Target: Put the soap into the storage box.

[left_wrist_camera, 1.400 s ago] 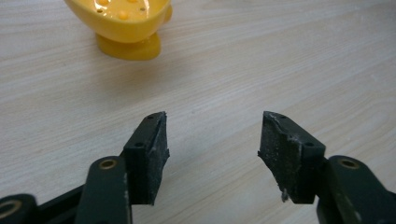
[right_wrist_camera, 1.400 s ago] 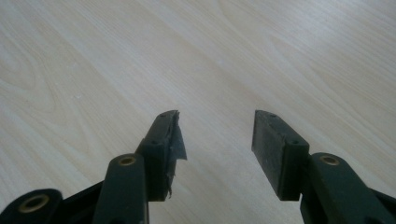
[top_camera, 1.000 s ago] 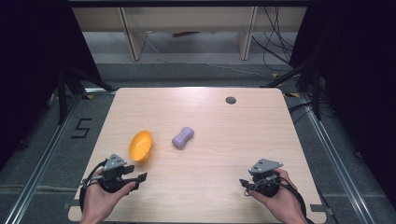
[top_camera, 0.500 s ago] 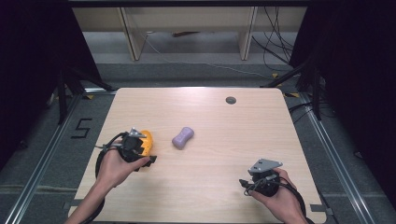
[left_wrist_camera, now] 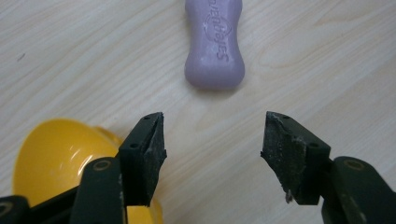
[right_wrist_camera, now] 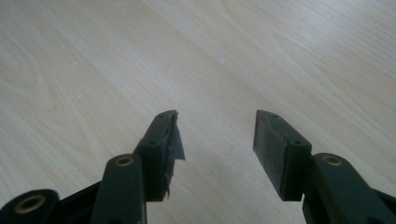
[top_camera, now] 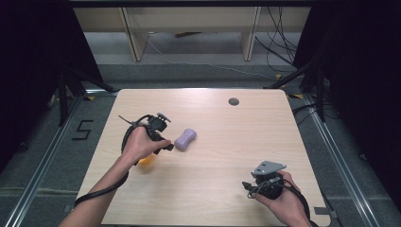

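High view shows the left gripper (top_camera: pixel 163 142) reached out over the left half of the light wooden table (top_camera: pixel 227 189), its tips just short of the lilac, waisted bar of soap (top_camera: pixel 185 139) that lies flat on the wood, left of the table's middle. Left gripper view looks down at the same lilac bar (left_wrist_camera: pixel 215 44), which lies centred ahead of the gap between the two black jaws; they stand wide apart with nothing between them, so this reads as a lined-up approach for a pinch across the bar's narrow waist. Its long axis runs roughly straight away from the gripper in that view, the near rounded end pointing back at the jaws; on the table it slants from the near-left toward the far-right corner. An orange-yellow rounded plastic bowl-like piece (left_wrist_camera: pixel 51 163) sits just beside and partly under the left jaw, mostly hidden beneath the hand in the high view, so the gripper appears to be passing over it rather than going for it. The right gripper (top_camera: pixel 248 186) rests near the table's near-right corner, its jaws (right_wrist_camera: pixel 215 140) likewise parted and empty over bare wood, apparently parked out of the way. A small dark round spot (top_camera: pixel 233 101) marks the table near its far edge
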`<state>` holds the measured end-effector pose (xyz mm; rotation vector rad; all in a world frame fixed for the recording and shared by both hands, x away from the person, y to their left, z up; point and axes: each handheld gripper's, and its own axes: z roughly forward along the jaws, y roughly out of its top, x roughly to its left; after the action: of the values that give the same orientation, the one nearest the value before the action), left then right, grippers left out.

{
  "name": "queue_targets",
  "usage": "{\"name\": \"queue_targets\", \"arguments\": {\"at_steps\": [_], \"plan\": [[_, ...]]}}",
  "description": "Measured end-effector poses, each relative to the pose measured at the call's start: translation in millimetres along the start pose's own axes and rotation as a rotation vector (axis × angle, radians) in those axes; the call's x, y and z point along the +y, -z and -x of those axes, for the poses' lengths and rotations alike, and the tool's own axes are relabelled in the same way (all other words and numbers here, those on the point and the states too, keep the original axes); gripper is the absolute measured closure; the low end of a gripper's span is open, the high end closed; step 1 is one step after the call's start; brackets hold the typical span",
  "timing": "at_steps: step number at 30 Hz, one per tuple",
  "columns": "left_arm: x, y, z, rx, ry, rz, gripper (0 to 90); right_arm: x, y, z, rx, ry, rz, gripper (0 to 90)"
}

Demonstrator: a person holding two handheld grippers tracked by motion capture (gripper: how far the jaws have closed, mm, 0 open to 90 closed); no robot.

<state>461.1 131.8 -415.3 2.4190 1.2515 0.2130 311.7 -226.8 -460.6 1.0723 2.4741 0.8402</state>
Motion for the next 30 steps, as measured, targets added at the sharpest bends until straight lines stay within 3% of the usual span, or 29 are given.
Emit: {"name": "queue_targets", "arguments": {"at_steps": [6, 7, 8, 9, 10, 11, 14, 15, 18, 19, 20, 21, 22, 30], "plan": [[21.0, -19.1, 3.2, 0.000, 0.002, -0.019, 38.3, -0.3, -0.1, 0.5, -0.001, 0.006, 0.001, 50.1], [23.3, -22.9, 5.5, -0.012, 0.034, -0.026, 38.3, -0.1, 0.0, 0.2, 0.001, 0.000, 0.001, 50.1], [25.3, -26.0, 6.0, -0.014, 0.042, -0.027, 37.9, -0.2, 0.0, 0.2, 0.001, 0.001, 0.001, 50.1], [29.0, -29.5, 3.3, -0.001, 0.002, -0.035, 37.4, -0.2, 0.0, 0.2, 0.001, 0.001, 0.001, 50.1], [31.5, -33.9, 2.5, -0.002, -0.007, -0.043, 36.9, -0.1, 0.0, 0.1, 0.000, 0.000, 0.001, 50.1], [33.0, -38.0, 6.1, -0.019, 0.047, -0.055, 36.9, -0.1, 0.1, 0.0, 0.002, 0.001, 0.001, 50.1], [39.3, -47.7, 6.0, -0.027, 0.041, -0.077, 36.6, -0.2, 0.2, 0.0, 0.001, 0.003, 0.002, 50.1], [40.7, -50.4, 7.2, -0.032, 0.061, -0.081, 36.6, -0.2, 0.2, -0.1, 0.001, 0.003, 0.002, 50.1], [45.5, -55.7, 5.2, -0.024, 0.046, -0.091, 36.3, -0.4, 0.0, 0.0, 0.001, 0.004, 0.005, 50.1], [46.0, -57.3, 5.6, -0.028, 0.064, -0.089, 36.3, -0.5, 0.1, 0.0, 0.001, 0.004, 0.005, 50.1], [47.5, -58.4, 4.1, -0.024, 0.053, -0.094, 36.3, -0.5, 0.1, 0.0, 0.001, 0.005, 0.006, 50.1], [47.9, -60.4, 4.5, -0.024, 0.076, -0.089, 36.3, -0.5, 0.2, -0.1, 0.002, 0.004, 0.006, 50.1], [49.1, -61.2, 2.2, -0.019, 0.057, -0.100, 36.2, -0.5, 0.2, -0.1, 0.002, 0.004, 0.006, 50.1], [52.2, -70.5, -1.6, -0.025, 0.083, -0.113, 36.2, -0.3, 0.0, -0.4, 0.001, 0.006, 0.005, 50.1]]}}
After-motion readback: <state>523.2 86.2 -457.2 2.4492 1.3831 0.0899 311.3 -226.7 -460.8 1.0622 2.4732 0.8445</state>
